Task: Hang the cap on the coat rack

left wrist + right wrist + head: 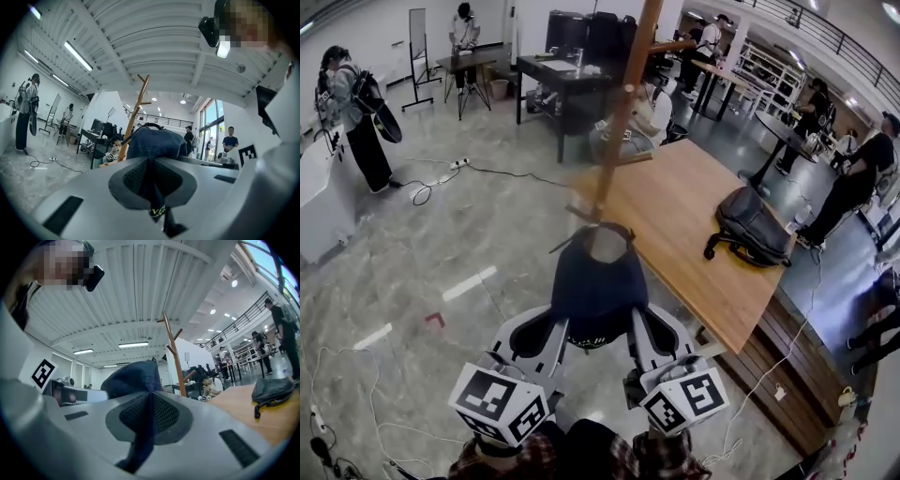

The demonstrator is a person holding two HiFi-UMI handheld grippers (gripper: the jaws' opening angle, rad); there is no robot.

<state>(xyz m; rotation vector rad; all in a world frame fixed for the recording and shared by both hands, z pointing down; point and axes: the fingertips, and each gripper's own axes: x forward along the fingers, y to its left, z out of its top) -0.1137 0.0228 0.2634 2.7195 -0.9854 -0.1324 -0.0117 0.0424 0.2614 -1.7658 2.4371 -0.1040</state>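
A dark navy cap (pixel 598 286) hangs between my two grippers, in front of the lower part of the wooden coat rack pole (pixel 623 103). My left gripper (pixel 555 328) is shut on the cap's left edge and my right gripper (pixel 643 328) is shut on its right edge. In the left gripper view the cap (pixel 154 143) bulges beyond the left gripper (pixel 151 187), fabric pinched between the jaws, with the rack (pixel 136 112) behind it to the left. In the right gripper view the cap (pixel 133 378) is pinched in the right gripper (pixel 149 418), with the rack (pixel 174 355) beyond it to the right.
A wooden table (pixel 694 216) lies to the right of the rack with a black backpack (pixel 750 225) on it. A black desk (pixel 558 75) stands behind. Cables (pixel 422 192) run over the floor, a white cabinet (pixel 319 197) is at the left, and several people stand around.
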